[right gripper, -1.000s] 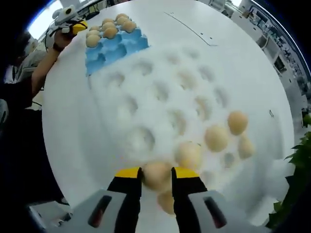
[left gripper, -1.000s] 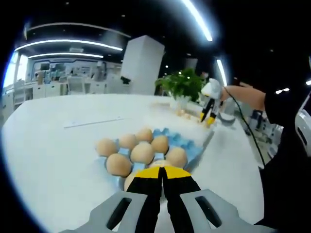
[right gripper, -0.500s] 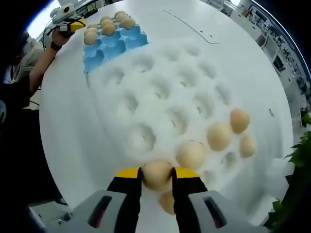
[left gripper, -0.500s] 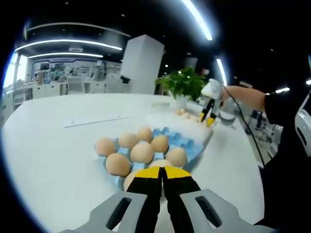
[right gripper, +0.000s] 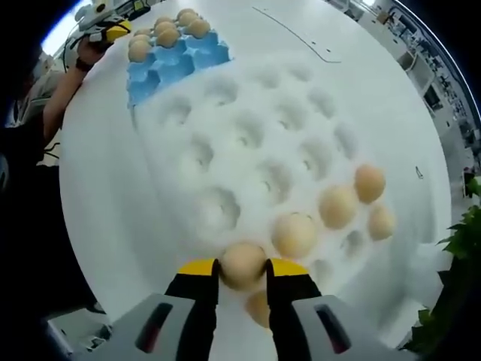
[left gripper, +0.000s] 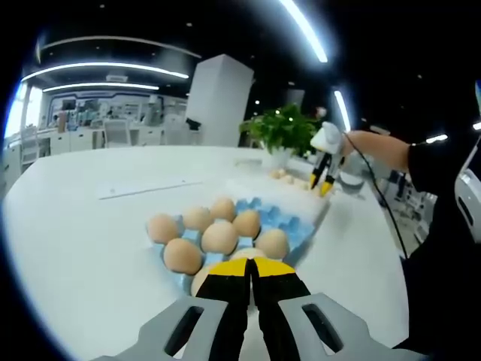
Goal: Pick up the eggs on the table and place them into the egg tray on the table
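Observation:
In the right gripper view my right gripper (right gripper: 242, 269) is shut on a tan egg (right gripper: 242, 263), held just above the near edge of a white dimpled tray (right gripper: 225, 150). Several more eggs (right gripper: 337, 206) sit in that tray's right-hand dimples, and one lies under the jaws. The blue egg tray (right gripper: 176, 64) lies at the far left with several eggs in it, and my left gripper (right gripper: 113, 31) is at its end. In the left gripper view my left gripper (left gripper: 252, 269) is shut and empty over the near end of the blue tray (left gripper: 297, 226), which holds several eggs (left gripper: 220, 236). The right gripper (left gripper: 322, 180) hangs far right.
A person's arm and dark sleeve (left gripper: 421, 162) reach in from the right in the left gripper view. A potted plant (left gripper: 282, 129) stands at the table's far side. A thin strip (left gripper: 146, 188) lies on the white round table (left gripper: 68, 226).
The right gripper keeps its hold on the egg and its view has shifted slightly over the white tray. The left gripper has stayed put.

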